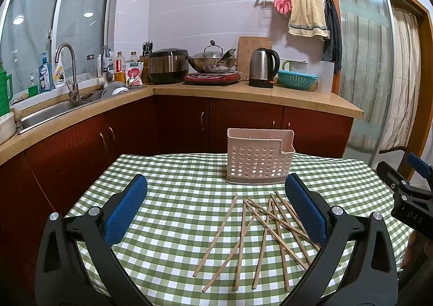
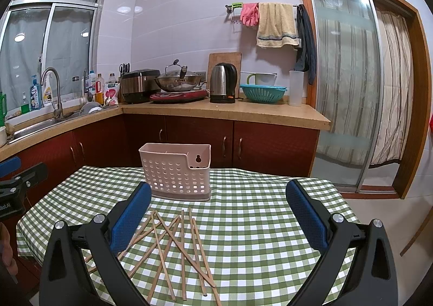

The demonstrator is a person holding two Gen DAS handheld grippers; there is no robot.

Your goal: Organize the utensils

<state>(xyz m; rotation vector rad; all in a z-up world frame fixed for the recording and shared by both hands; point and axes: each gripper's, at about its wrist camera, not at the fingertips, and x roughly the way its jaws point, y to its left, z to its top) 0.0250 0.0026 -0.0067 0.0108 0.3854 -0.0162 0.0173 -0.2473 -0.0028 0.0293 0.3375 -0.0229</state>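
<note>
Both tongs spread wide, nothing gripped, held above a worktop (image 1: 167, 187) covered in green-white check cloth. Left tongs (image 1: 216, 211) sit over the near-left part of the cloth; right tongs (image 2: 219, 216) over the near-right part. Wooden chopsticks (image 1: 259, 235) lie loose in a crisscrossed scatter on the cloth, flat, several overlapping, just in front of a pink perforated utensil holder (image 1: 258, 157), not touching it. Holder stands upright toward the far edge; inside not clearly visible. In the right wrist view the scatter lies partly under the left blue pad (image 2: 131, 218).
</note>
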